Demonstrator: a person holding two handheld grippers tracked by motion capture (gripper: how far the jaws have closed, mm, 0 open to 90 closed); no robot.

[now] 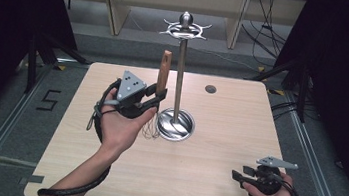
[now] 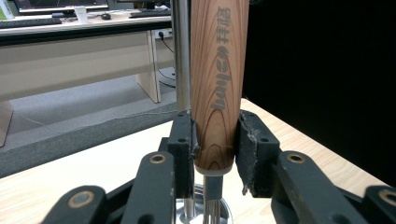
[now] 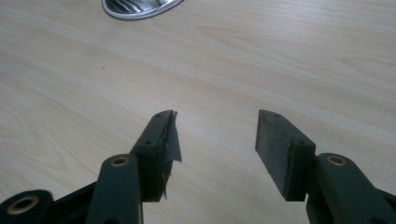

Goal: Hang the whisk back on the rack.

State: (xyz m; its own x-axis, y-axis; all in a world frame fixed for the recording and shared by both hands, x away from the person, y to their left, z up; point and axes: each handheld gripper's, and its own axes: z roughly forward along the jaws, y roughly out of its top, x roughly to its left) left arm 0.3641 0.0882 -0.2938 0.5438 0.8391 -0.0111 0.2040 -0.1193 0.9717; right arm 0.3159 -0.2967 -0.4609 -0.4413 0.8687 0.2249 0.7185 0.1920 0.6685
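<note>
The metal rack (image 1: 180, 73) stands upright in the middle of the table (image 1: 212, 183), its pole rising from a round base dish (image 1: 175, 123) to a ring of hooks (image 1: 185, 29) at the top, and it blocks any straight pass across the centre. Just left of the pole, the left gripper (image 1: 155, 98) and the upright wooden-handled whisk (image 1: 164, 71) it clamps take up the room there, leaving only a narrow gap to the pole. The near half and the right side lie bare apart from the right gripper (image 1: 239, 176) at the near right corner, whose spread jaws have bare wood ahead of them.
</note>
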